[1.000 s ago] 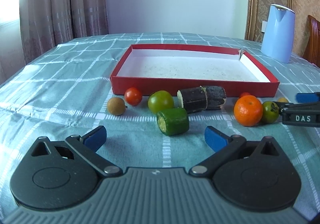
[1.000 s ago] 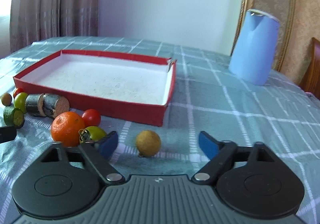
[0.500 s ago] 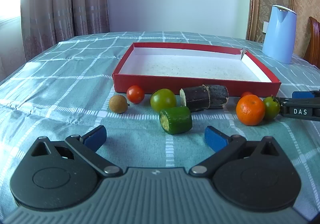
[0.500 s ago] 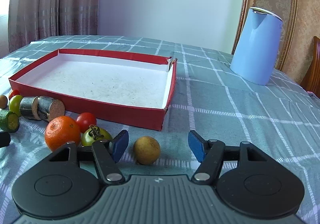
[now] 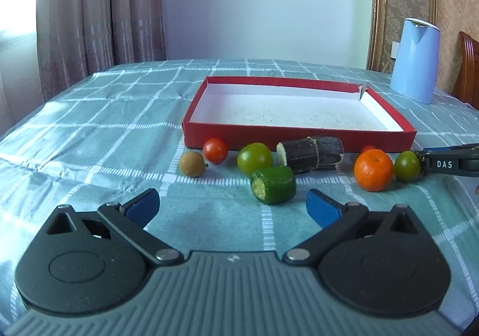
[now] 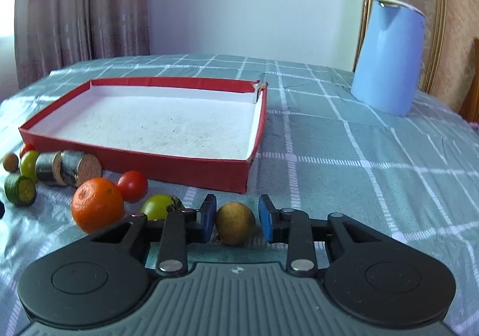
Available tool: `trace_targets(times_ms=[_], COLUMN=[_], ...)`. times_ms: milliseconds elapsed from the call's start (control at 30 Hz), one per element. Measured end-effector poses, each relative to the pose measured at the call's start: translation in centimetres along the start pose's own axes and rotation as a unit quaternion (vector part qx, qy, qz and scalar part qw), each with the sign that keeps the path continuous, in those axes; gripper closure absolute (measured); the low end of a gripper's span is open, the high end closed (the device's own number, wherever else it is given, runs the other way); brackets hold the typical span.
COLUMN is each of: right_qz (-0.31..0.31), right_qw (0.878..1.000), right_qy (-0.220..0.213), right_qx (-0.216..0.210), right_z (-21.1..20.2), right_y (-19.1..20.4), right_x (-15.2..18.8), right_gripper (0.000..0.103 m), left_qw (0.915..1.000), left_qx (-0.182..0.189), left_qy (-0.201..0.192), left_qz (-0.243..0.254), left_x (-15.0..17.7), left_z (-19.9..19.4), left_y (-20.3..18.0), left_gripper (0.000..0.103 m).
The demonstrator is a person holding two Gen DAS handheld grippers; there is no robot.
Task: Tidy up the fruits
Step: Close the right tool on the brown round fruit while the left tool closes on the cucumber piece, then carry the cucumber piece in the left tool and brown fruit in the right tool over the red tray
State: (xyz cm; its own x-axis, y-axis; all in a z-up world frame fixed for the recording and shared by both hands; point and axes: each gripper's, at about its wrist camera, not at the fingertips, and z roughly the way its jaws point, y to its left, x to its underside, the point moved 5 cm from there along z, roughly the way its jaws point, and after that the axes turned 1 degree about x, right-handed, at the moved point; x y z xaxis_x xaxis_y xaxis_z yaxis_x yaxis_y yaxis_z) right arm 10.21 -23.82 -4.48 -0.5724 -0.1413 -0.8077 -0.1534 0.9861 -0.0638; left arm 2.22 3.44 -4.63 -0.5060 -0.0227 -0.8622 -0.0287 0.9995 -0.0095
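A red box [image 5: 299, 138] [image 6: 134, 156] with a white bare floor lies on the checked tablecloth. In front of it lies a row of produce: a brown longan [image 5: 192, 164], a red tomato [image 5: 215, 150], a green tomato [image 5: 254, 158], a cucumber piece [image 5: 274, 189], a dark sugarcane piece [image 5: 310, 154], an orange [image 5: 373, 169] [image 6: 98, 204] and a second green tomato [image 5: 407, 166] [image 6: 158, 206]. My right gripper [image 6: 235, 217] has its blue pads close on either side of a yellow-brown longan [image 6: 235, 223], small gaps showing. My left gripper [image 5: 232, 207] is open and empty, short of the cucumber.
A light blue kettle [image 5: 416, 60] [image 6: 389, 54] stands at the back right of the table. A wooden chair [image 5: 468, 69] is at the far right. Curtains hang behind on the left. A small red tomato [image 6: 132, 186] lies behind the orange.
My right gripper's jaws have narrowed around the yellow-brown longan, from wide open to nearly touching it. My left gripper has drawn back slightly and stays open.
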Motion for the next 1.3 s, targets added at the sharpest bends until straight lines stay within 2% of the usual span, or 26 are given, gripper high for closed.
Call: trace_targets(times_ms=[133, 200, 267, 333, 400, 533, 667, 967, 1100, 1300], right_qz=[0.009, 0.010, 0.012, 0.014, 0.015, 0.013, 0.012, 0.011, 0.019, 0.019], right_qw=[1.000, 1.000, 1.000, 1.000, 1.000, 1.000, 1.000, 1.000, 0.999, 0.999], right_qy=[0.002, 0.000, -0.003, -0.003, -0.003, -0.001, 0.002, -0.002, -0.029, -0.032], right_qx=[-0.005, -0.005, -0.007, -0.008, -0.010, -0.009, -0.008, -0.005, -0.008, -0.014], right_z=[0.1, 0.0, -0.1, -0.1, 0.0, 0.0, 0.1, 0.0, -1.0, -1.5], right_y=[-0.2, -0.3, -0.4, -0.4, -0.4, -0.4, -0.4, -0.3, -0.6, -0.6], right_x=[0.1, 0.1, 0.0, 0.0, 0.0, 0.1, 0.1, 0.1, 0.0, -0.2], right_gripper=[0.073, 0.073, 0.073, 0.073, 0.073, 0.073, 0.073, 0.073, 0.073, 0.073], left_qw=[0.9999, 0.9997, 0.9991, 0.9991, 0.9989, 0.9988, 0.9988, 0.9989, 0.9988, 0.9994], left_qx=[0.002, 0.000, 0.004, -0.007, -0.009, -0.001, 0.008, 0.016, 0.022, 0.023], left_qy=[0.011, 0.024, 0.042, 0.043, 0.045, 0.048, 0.048, 0.043, 0.044, 0.023], left_qz=[-0.006, -0.004, -0.006, -0.002, 0.006, 0.007, 0.002, -0.002, 0.000, 0.014], left_x=[-0.6, -0.9, -1.0, -1.0, -0.9, -0.8, -0.9, -0.9, -1.1, -2.2], left_z=[1.0, 1.9, 3.0, 3.6, 3.9, 4.1, 4.1, 3.8, 3.6, 2.6], left_y=[-1.2, -1.9, -2.3, -2.6, -2.9, -3.1, -3.0, -2.8, -2.7, -2.7], left_gripper=[0.003, 0.017, 0.020, 0.022, 0.037, 0.049, 0.071, 0.074, 0.074, 0.077])
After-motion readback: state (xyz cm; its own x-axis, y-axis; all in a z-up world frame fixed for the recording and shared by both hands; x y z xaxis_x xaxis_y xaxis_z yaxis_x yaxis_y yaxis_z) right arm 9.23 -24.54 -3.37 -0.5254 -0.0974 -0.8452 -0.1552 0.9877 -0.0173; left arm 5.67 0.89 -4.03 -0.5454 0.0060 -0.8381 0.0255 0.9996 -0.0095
